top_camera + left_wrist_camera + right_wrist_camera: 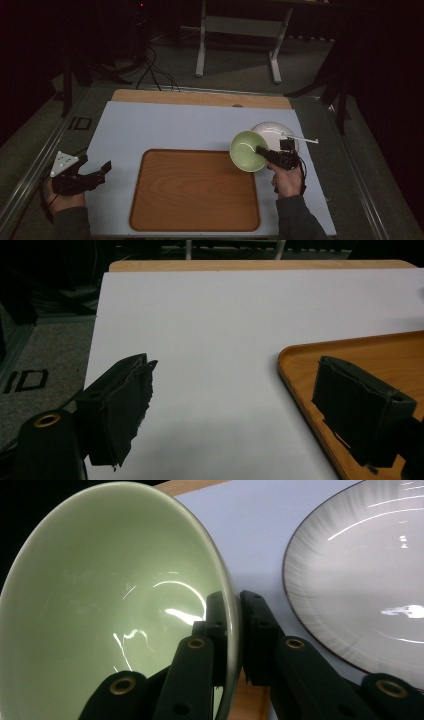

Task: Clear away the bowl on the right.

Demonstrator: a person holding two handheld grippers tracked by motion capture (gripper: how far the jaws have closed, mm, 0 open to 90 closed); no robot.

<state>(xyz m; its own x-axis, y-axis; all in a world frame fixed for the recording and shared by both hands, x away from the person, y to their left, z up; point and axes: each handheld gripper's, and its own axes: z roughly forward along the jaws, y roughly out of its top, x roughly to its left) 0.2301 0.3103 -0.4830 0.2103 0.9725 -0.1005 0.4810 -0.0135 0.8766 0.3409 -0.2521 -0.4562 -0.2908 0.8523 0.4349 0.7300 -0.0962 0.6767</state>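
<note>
Green bowl (pixel 247 150) is pinched by its rim between the right gripper (pixel 264 151) jaws, tilted, just beside a white plate (pixel 276 134). Left gripper (pixel 102 172), well apart from it, gapes empty beside the wooden tray (pixel 195 225).

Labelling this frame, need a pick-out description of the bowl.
Start at the wooden tray on the pale mat; off its far right corner is the right gripper. Clamped on its rim there is the green bowl, tilted, unlike the flat white plate behind it.
</note>
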